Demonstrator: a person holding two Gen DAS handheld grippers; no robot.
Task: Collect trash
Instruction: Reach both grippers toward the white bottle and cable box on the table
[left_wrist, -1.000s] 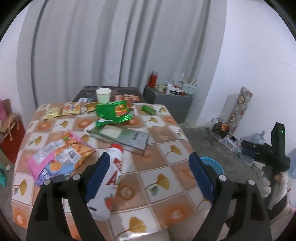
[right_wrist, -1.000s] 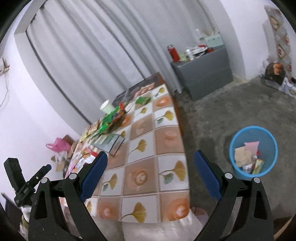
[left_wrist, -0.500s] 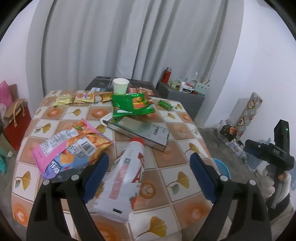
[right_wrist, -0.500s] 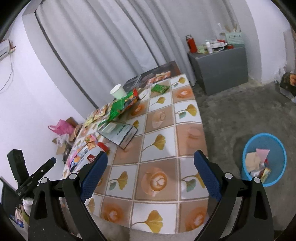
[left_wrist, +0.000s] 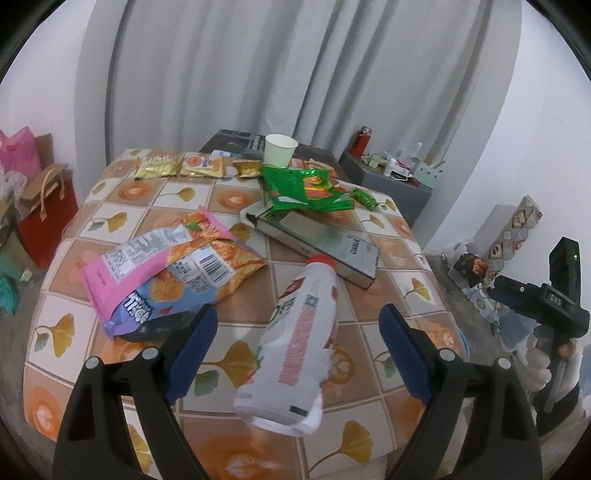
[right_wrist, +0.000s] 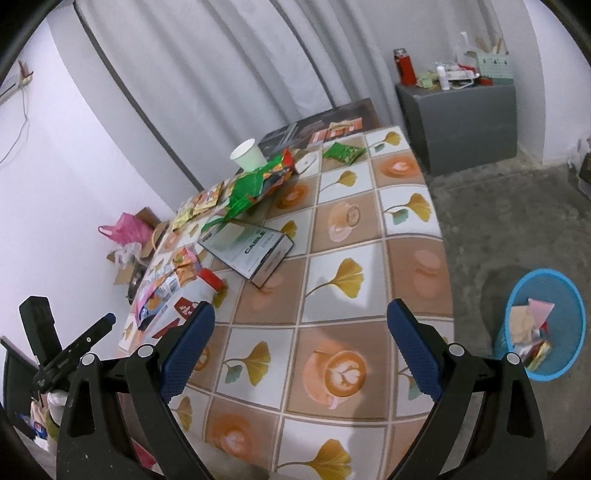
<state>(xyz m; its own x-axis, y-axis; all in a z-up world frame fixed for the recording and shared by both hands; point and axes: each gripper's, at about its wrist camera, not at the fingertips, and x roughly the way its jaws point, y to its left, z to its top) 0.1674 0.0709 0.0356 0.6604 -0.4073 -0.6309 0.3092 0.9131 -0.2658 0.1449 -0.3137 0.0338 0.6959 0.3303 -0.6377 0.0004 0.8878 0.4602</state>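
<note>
A white bottle with a red cap (left_wrist: 299, 339) lies on the patterned table (left_wrist: 384, 295), right between the fingers of my open left gripper (left_wrist: 297, 350). Pink and orange snack bags (left_wrist: 166, 266) lie to its left. A flat grey cable box (left_wrist: 317, 243), a green snack bag (left_wrist: 306, 186) and a paper cup (left_wrist: 280, 148) lie further back. My right gripper (right_wrist: 301, 354) is open and empty above the table's near corner. The bottle (right_wrist: 195, 295) shows at its left. A blue trash bin (right_wrist: 543, 328) with wrappers stands on the floor at right.
Small yellow packets (left_wrist: 181, 166) lie at the table's far edge. A grey cabinet (right_wrist: 458, 122) with a red flask stands behind. Red and pink bags (left_wrist: 40, 206) sit on the floor to the left. The right gripper's body (left_wrist: 546, 306) shows beside the table.
My left gripper has moved forward and to the left, so the bottle now lies between its fingers. My right gripper has swung over the table, and the bin has shifted to the right edge.
</note>
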